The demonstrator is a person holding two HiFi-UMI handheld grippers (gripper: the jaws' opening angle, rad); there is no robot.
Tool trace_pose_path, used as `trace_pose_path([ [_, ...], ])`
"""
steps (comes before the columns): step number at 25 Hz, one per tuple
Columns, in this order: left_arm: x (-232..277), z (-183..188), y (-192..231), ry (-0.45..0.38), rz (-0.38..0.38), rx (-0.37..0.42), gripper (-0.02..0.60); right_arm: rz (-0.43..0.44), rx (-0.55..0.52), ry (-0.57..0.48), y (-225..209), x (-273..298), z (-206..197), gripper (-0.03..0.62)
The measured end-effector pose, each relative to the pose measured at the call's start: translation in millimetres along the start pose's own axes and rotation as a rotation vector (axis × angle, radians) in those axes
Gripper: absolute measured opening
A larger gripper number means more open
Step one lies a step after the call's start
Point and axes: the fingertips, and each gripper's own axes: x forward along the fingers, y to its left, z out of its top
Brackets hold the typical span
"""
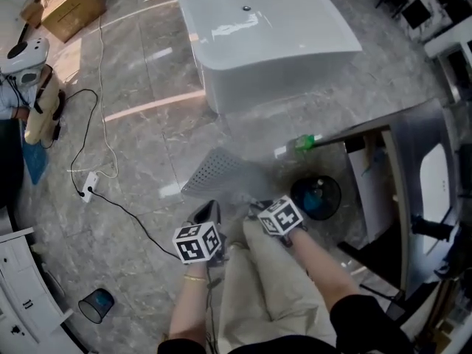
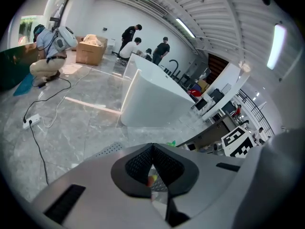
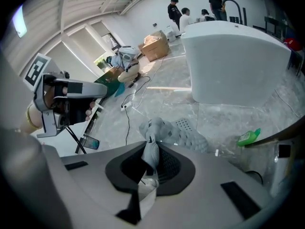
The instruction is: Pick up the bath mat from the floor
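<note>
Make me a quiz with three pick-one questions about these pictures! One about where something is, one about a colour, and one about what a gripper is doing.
1. Where does the green bottle lie?
A) on a chair
B) on the dark ledge beside the white bathtub
C) inside a bucket

2. What colour is the bath mat?
A) grey
B) red
C) yellow

3. What is the right gripper doing?
A) wide open and empty
B) shut on the bath mat
C) shut on a towel

Answers:
1 B: the head view shows the bottle on the ledge next to the tub.
2 A: the mat is grey with small holes.
3 B: the right gripper view shows a fold of the mat pinched between its jaws.
</note>
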Motion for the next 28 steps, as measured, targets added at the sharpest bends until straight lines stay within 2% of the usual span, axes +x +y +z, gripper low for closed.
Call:
trace_pose_path([
  [5, -40.1, -6.1, -32.7, 0.021, -0.004, 0.035, 0.000, -0.010, 0.026, -0.055, 28.8, -44.3, 5.4, 0.029],
  [12, -96.6, -6.4, -68.2, 0.011, -0.001, 0.000, 0.000, -0.012, 0.063, -0.109, 51.5, -104.0, 7.8, 0.029],
  [16, -123.3, -13.3, -85.5, 0.010, 0.009, -0.016, 0.000, 0.002, 0.087, -0.139, 64.6, -136.0, 1.3, 0.029],
  [23, -170.8, -21.9, -110.3, -0.021, 0.012, -0.042, 0.000, 0.003, 0.061, -0.166, 99.2, -188.7, -16.1, 0.029],
  [28, -192.4, -28.2, -127.5, -0.046, 0.002, -0.021, 0.000, 0.003, 0.061, -0.183, 114.2, -216.4, -33.1, 0.029],
])
